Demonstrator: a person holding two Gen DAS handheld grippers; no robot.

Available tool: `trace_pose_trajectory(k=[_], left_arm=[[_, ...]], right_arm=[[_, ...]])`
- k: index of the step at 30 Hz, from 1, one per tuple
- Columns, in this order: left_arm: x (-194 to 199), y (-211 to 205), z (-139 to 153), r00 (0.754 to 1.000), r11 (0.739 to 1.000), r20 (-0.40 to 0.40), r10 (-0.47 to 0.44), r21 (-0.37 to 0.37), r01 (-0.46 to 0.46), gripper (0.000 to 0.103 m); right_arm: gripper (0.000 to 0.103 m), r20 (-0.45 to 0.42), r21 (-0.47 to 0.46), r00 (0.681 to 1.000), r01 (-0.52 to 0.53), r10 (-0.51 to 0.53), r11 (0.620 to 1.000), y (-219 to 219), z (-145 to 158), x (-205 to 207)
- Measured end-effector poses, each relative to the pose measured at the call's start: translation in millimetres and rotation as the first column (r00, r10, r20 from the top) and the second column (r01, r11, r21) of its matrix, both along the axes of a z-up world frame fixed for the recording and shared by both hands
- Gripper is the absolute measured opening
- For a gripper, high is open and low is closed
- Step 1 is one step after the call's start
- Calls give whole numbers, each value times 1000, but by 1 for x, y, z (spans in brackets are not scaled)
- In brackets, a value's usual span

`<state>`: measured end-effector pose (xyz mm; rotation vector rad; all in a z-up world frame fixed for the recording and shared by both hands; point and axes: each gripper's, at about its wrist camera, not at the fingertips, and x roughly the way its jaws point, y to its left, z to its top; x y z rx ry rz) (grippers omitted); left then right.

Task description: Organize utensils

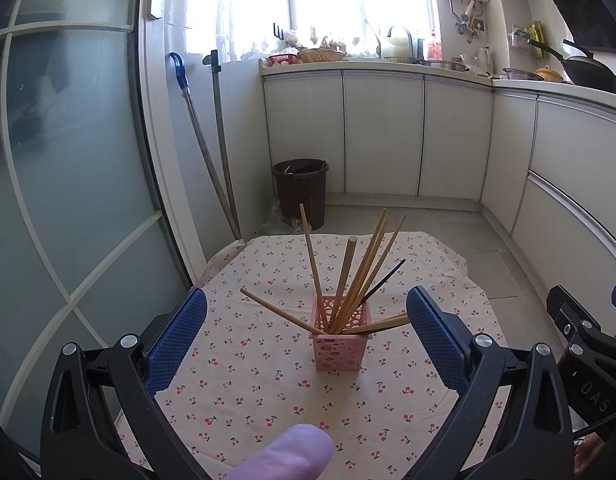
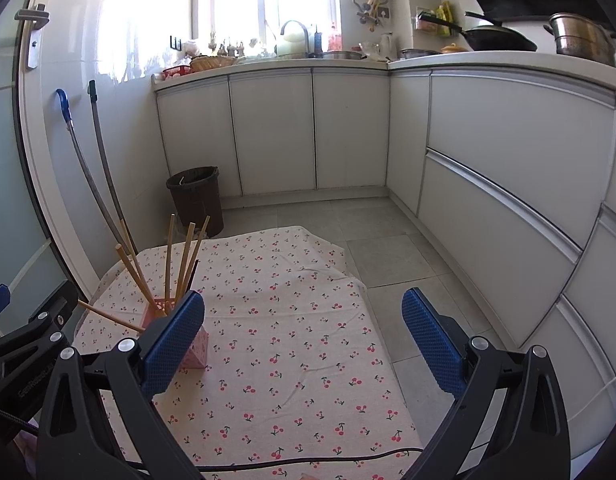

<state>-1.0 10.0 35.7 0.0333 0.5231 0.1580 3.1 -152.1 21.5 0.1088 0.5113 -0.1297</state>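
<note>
A pink perforated holder (image 1: 340, 342) stands on the cherry-print tablecloth (image 1: 267, 380). Several wooden chopsticks (image 1: 360, 276) and one dark one (image 1: 384, 278) stick out of it, fanned in all directions. My left gripper (image 1: 306, 312) is open and empty, with the holder straight ahead between its blue fingers (image 1: 175, 340). My right gripper (image 2: 303, 320) is open and empty over the cloth (image 2: 287, 340), to the right of the holder (image 2: 197, 350), which its left finger (image 2: 171, 344) partly hides. The chopsticks (image 2: 179, 264) show above that finger.
A dark waste bin (image 1: 300, 190) stands on the floor beyond the table, beside two mop handles (image 1: 211, 152) leaning on the wall. White cabinets (image 2: 488, 152) run along the back and right. A black cable (image 2: 308, 460) lies across the near cloth. The right gripper's body (image 1: 588, 352) shows at the left view's right edge.
</note>
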Motion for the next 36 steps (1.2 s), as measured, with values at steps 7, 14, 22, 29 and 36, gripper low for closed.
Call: trace_pose_trajectory(k=[7,14,22,29,36], left_arm=[[0,-1,1,1000,1000,0,2,2,-2,96],[0,-6,-1,1000,999,-6,-16,38,16,96],[-2,-9,-1,1000,998,11,-15,65,14,92],[0,-9,-2,1000,998,1,-11,61,11,89],[4,-1,-1,999,1000,-27,18,25,-17,96]], right_arm=[[96,-9,-3,1000,-3,3,1000,0,-2,2],[96,-25,-3,1000,-1,1,1000,-1,-5,4],[96,-37,4,999,6,-6,1000,-2,-6,6],[96,-45,1,999,9,-8,1000,-2,-8,8],[96,-51,9,999,12,-11,1000,-4,-8,8]])
